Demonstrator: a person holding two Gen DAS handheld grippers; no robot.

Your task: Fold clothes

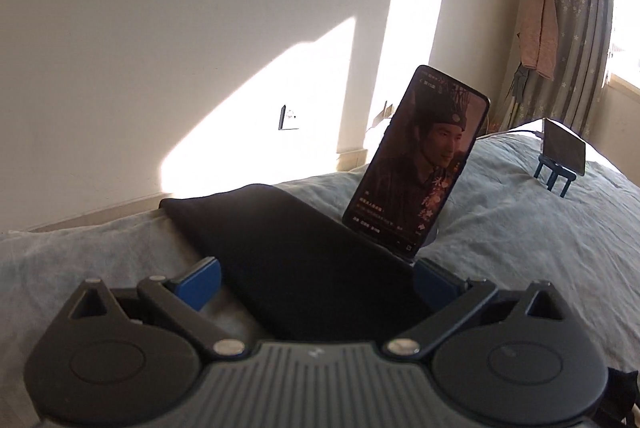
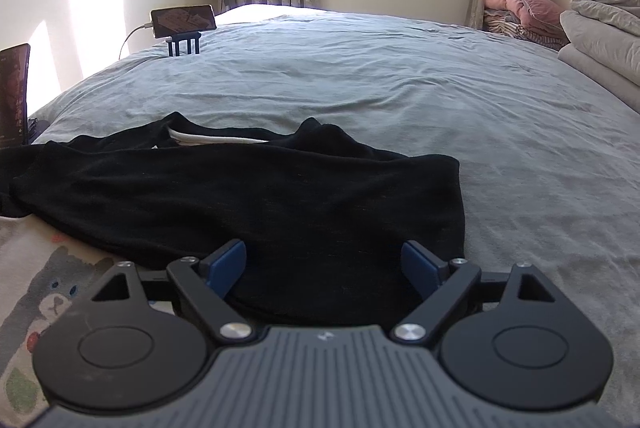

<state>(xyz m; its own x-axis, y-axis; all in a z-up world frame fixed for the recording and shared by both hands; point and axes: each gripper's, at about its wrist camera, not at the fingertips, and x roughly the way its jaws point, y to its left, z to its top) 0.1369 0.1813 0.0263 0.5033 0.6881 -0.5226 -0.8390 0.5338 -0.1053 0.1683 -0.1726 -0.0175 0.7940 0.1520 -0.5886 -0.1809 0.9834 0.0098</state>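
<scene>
Bed [image 2: 400, 87]: wide, covered in a soft grey-blue sheet with shallow wrinkles; it fills most of the right wrist view and its far corners are cut off.
Shirt [image 2: 248, 195]: black knit garment, matte and slightly fuzzy, lying flat on the bed near its front edge; a white inner neckband shows at the collar. In the left wrist view [image 1: 288, 260] it looks like a dark smooth slab, its detail lost in shadow.
Wall [image 1: 200, 27]: plain, pale, crossed by bright angular sun patches.
Bedding [image 2: 600, 27]: folded grey quilts and a pink pillow stacked at the right, partly out of view.
Blanket [image 2: 36, 288]: cream, printed with a grey cartoon bear, at lower left, mostly hidden.
Left gripper [image 1: 316, 280]: black arms, blue pads, spread wide over the shirt, gripping nothing.
Right gripper [image 2: 324, 268]: same build, spread wide over the shirt's near edge, gripping nothing.
Phone [image 1: 416, 163]: upright, glossy, screen lit, just behind the shirt.
Second phone [image 2: 183, 20]: sideways on a small dark stand, cable attached; screen too small to read.
</scene>
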